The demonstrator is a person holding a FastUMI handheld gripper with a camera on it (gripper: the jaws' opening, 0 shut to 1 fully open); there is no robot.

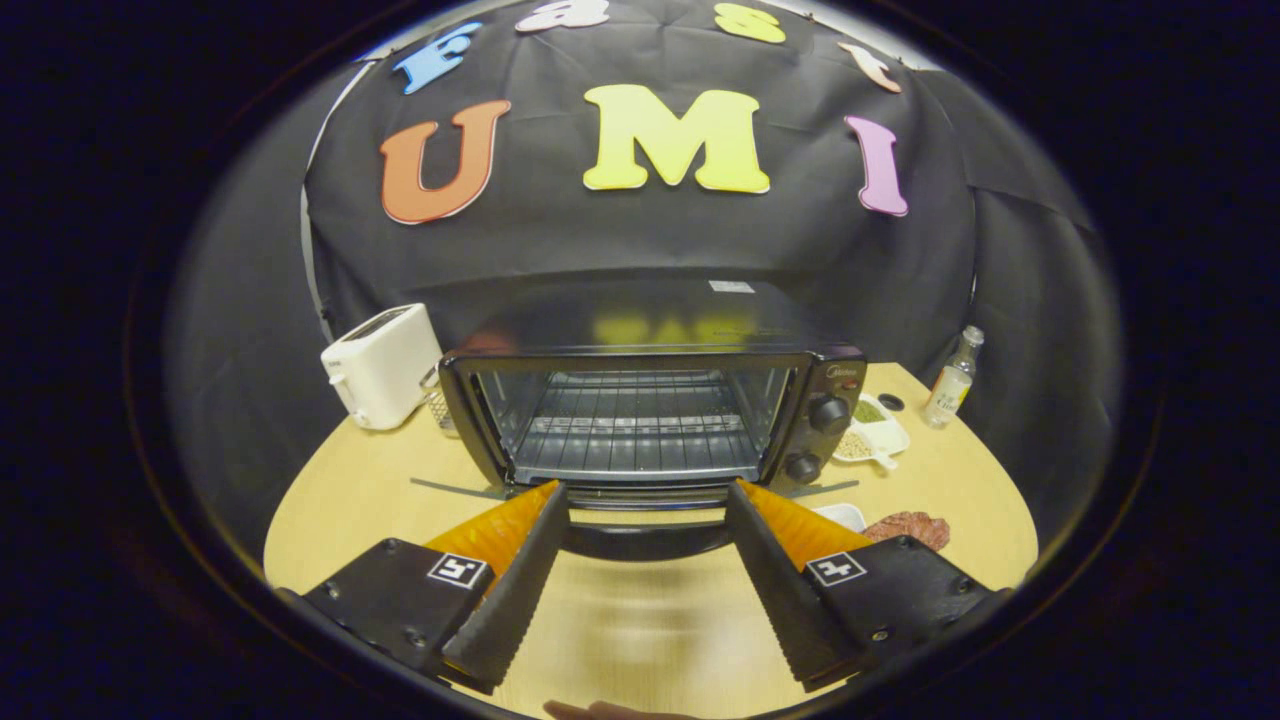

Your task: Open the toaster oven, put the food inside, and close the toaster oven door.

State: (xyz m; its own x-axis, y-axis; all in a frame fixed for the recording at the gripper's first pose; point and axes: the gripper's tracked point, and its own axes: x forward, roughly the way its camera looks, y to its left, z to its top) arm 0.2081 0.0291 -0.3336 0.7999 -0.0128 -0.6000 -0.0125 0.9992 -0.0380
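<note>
White plastic is showing at the far left, where a small toaster (pixel 381 366) is standing on the wooden worktop (pixel 330 500), just beside the toaster oven (pixel 650 400). The oven is sitting in the middle, and its door (pixel 645 535) is lying folded down toward the near side, so the wire rack (pixel 635 425) inside is showing bare. The gripper (pixel 645 495) is hovering just in front of this opening. Its fingers (pixel 515 575) are standing spread wide with nothing between them, and their tips are reaching to the lowered door at its left and right ends.

To the right of the oven a divided white dish (pixel 872 428) with seeds or grains is sitting, and a small glass bottle (pixel 953 378) is standing farther right. The food (pixel 908 526), a reddish flat piece, is lying on the worktop on the near right, just beyond the right finger, beside a small white bowl (pixel 840 514).

I judge the opening as done, and the food as not yet taken. The risk is coming from this closeness: in turning right, the right finger could be knocking the bowl or pushing the door. The flat food could also be slipping from the fingers.
</note>
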